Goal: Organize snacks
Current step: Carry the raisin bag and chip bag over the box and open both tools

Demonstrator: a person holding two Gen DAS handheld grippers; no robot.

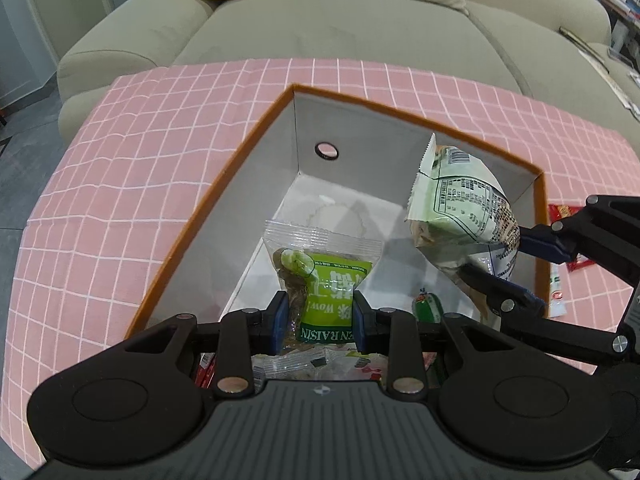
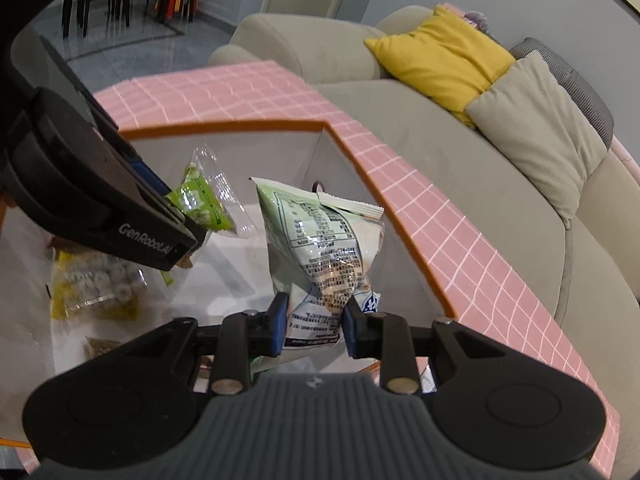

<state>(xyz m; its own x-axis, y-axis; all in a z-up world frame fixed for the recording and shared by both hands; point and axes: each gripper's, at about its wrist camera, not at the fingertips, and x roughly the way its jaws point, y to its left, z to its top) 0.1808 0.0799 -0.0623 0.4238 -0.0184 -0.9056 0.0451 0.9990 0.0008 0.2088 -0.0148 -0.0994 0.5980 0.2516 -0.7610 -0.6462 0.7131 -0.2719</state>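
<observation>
Left wrist view: my left gripper clamps the raisin packet, my right gripper clamps the pale green bag, both over the orange-rimmed box. I lower both inside the box walls before releasing.

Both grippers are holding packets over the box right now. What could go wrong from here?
The right gripper pinches only the bottom edge of the puffy pale-green bag, so it may slip or swing. The left gripper, holding the raisin packet, works close beside it over the orange-rimmed box; they might collide.
</observation>
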